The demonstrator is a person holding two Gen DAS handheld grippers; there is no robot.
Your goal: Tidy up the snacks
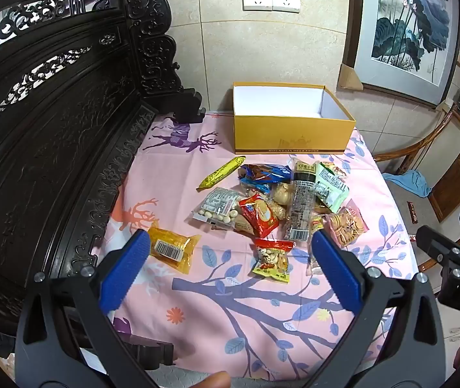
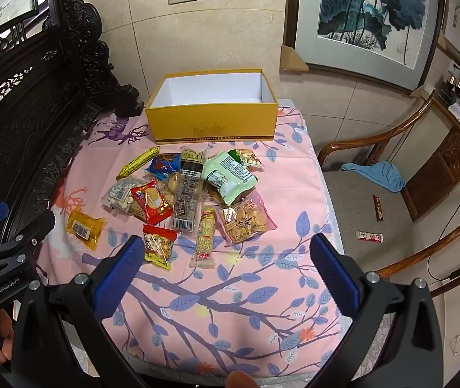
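Yellow cardboard shoebox (image 2: 212,123), empty, at bench (image 2: 262,291) far edge; plastic snack packets (image 2: 184,194) heaped mid-bench. Left gripper (image 1: 230,258), right gripper (image 2: 226,258): fingers fully spread, holding nothing. Best start with outlying packets.

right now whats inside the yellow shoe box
Nothing visible: the yellow shoe box shows only bare white inner walls and floor. Its front wall hides the nearest strip of floor. The snacks lie on the cloth in front of it.
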